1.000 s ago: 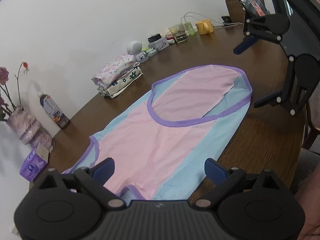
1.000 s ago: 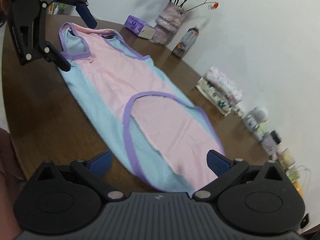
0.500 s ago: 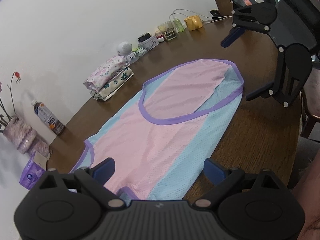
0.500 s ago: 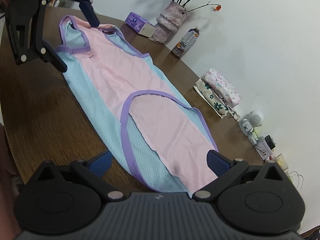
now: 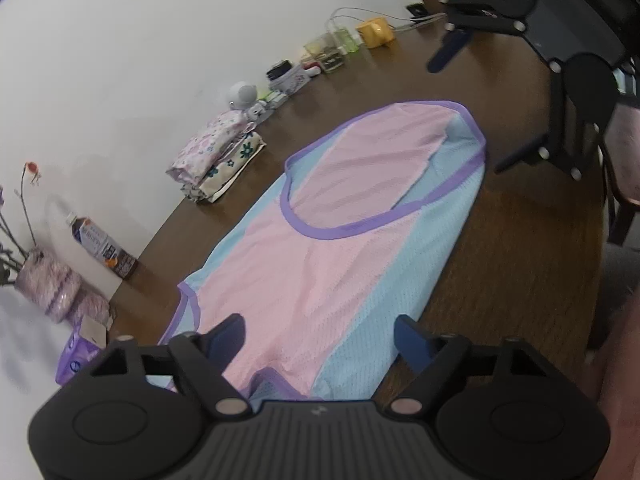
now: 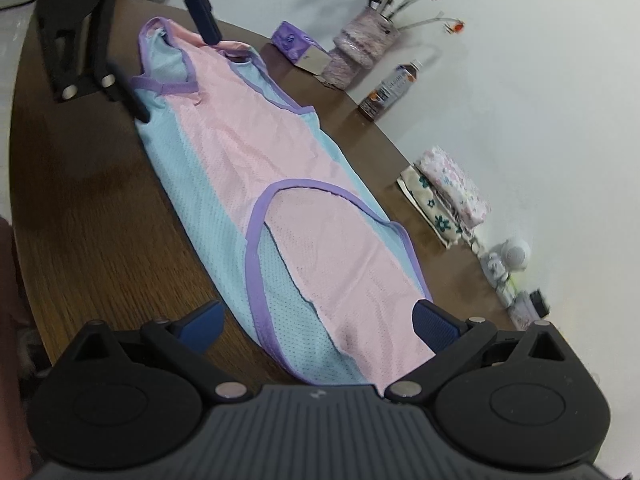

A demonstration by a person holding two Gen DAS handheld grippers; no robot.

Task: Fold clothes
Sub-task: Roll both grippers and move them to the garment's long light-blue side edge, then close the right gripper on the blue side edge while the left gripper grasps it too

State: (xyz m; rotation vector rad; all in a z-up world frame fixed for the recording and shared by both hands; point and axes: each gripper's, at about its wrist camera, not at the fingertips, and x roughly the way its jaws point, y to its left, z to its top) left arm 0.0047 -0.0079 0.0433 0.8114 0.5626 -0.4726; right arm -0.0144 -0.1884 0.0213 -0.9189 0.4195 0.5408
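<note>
A sleeveless mesh top in pink and light blue with purple trim lies flat along the brown wooden table. My left gripper hovers over the strap end of it, its jaws closing with the cloth under them and nothing pinched. My right gripper stands open over the other end of the top. Each gripper also shows in the other's view: the right gripper at the far end, the left gripper at the top left, fingers astride the cloth.
Along the wall stand a stack of folded clothes, a drink bottle, a vase, a purple tissue pack, a yellow cup and several small items. The table's near edge curves close to the person.
The left gripper's fingers have drawn closer together. Both views have rolled a little; neither gripper has shifted along the top, which lies as before.
</note>
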